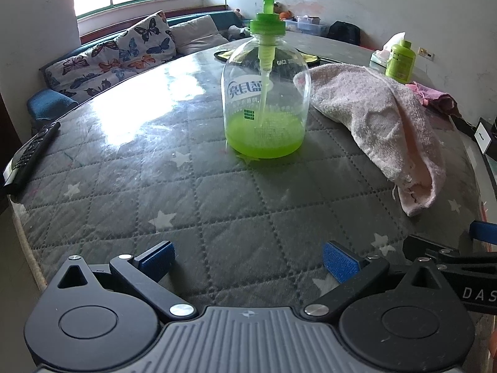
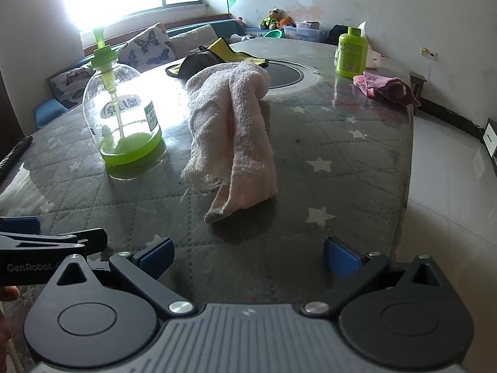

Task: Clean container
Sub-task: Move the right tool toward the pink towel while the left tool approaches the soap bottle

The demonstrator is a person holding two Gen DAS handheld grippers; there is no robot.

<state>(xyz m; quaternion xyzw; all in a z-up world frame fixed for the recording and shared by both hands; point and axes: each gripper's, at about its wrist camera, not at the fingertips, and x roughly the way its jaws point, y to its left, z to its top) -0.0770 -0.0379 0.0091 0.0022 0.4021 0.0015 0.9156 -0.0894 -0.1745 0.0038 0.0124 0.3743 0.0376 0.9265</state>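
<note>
Green liquid fills the bottom portion of the clear pump bottle (image 1: 265,93), which stands upright on the quilted grey table cover (image 1: 155,186), centred ahead of the left gripper (image 1: 248,259). In the left wrist view, this gripper's blue-padded jaws are spread wide and hold nothing. A pale pink towel (image 1: 382,124) lies crumpled just to the right of the bottle, near it; contact cannot be confirmed. A small green bottle (image 1: 400,60) stands well behind the towel. A dark remote control (image 1: 28,158) rests at the left table edge.

In the right wrist view, the right gripper (image 2: 248,259) is likewise spread wide and empty, low over the table. The towel lies directly ahead of it, with the pump bottle to the towel's left. Part of the left gripper shows at the lower left edge. A purple cloth (image 2: 388,88) lies near the small green bottle at the far right.
</note>
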